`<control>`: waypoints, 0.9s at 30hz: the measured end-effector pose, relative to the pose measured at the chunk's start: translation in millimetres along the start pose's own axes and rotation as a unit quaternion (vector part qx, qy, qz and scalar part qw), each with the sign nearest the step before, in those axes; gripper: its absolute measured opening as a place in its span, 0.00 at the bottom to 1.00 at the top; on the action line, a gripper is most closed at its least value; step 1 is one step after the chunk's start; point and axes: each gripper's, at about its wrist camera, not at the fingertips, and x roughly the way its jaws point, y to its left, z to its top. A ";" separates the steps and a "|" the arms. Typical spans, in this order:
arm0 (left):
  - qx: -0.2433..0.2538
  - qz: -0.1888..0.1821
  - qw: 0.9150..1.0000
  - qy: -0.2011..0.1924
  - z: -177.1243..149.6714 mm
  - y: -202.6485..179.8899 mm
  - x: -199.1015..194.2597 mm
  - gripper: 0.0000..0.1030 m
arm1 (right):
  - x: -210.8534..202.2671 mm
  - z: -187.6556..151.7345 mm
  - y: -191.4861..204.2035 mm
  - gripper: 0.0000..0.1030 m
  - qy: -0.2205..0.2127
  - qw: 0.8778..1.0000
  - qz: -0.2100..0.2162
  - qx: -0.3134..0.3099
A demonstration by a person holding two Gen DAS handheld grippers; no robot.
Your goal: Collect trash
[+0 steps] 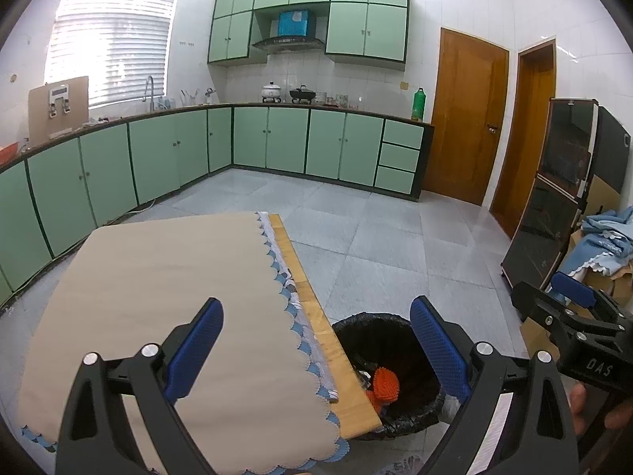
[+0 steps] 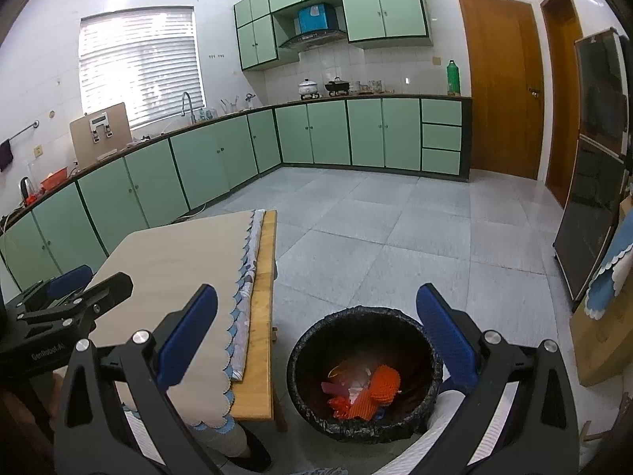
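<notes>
A black-lined trash bin [image 2: 312, 336] stands on the floor beside the table's right edge; it also shows in the left wrist view [image 1: 395, 328]. Inside lie orange mesh pieces [image 2: 379, 386] and other scraps; the orange mesh also shows in the left wrist view [image 1: 385, 386]. My right gripper [image 2: 316, 308] is open and empty above the bin. My left gripper [image 1: 316, 320] is open and empty above the table's right edge. The right gripper also shows at the right of the left wrist view [image 1: 573, 297].
A wooden table [image 2: 265, 316] carries a beige cloth [image 1: 158, 285] with blue scalloped trim. Green cabinets [image 2: 221, 158] line the far walls. A dark glass cabinet [image 1: 554, 206] and boxes with blue cloth [image 1: 605, 237] stand at right. Grey tile floor [image 2: 376, 237] stretches beyond.
</notes>
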 end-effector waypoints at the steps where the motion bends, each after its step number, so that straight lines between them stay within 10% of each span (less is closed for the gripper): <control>1: -0.001 0.000 1.000 -0.001 -0.3 0.4 -0.5 0.91 | -0.6 0.1 0.4 0.95 -0.001 1.000 0.001 0.000; 27: -0.001 0.003 1.000 -0.007 -0.2 2.7 -4.4 0.91 | -3.4 0.2 6.4 0.95 -0.004 1.000 0.005 -0.006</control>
